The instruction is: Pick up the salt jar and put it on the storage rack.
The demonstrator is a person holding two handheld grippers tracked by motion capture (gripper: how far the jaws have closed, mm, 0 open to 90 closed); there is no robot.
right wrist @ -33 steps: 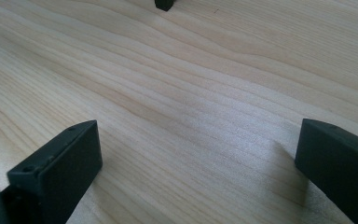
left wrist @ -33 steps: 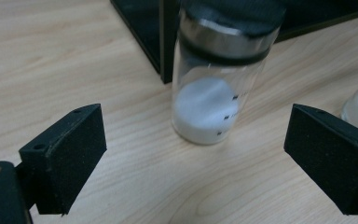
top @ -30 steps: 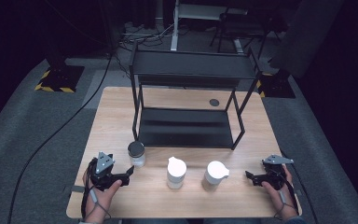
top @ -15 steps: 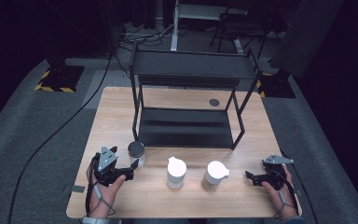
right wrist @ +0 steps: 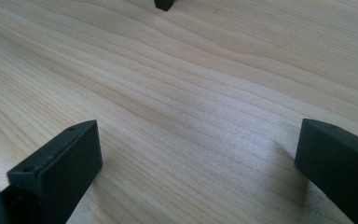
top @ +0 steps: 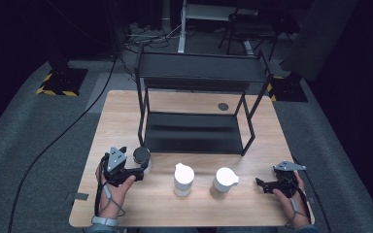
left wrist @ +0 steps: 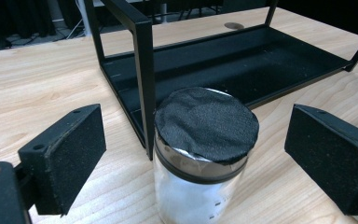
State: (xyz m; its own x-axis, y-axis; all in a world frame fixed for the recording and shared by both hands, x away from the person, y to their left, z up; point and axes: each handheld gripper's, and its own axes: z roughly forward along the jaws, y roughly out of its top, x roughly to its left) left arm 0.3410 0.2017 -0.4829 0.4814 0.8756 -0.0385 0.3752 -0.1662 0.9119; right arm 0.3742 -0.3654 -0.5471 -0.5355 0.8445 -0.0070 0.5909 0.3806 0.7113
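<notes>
Black-lidded glass jar (top: 142, 158) sits lower left in the high view, right at the left gripper (top: 143, 168), while the left gripper view has it upright, centred between wide-apart jaws; right gripper (right wrist: 196, 158) gapes over bare table (right wrist: 191, 93).

The left claw (top: 143, 167) has moved forward and to the right across the bench (top: 126, 111), from a spot short of the black-lidded glass jar (top: 142, 158) to one where its spread jaws flank the jar, neither pad touching it.
</notes>
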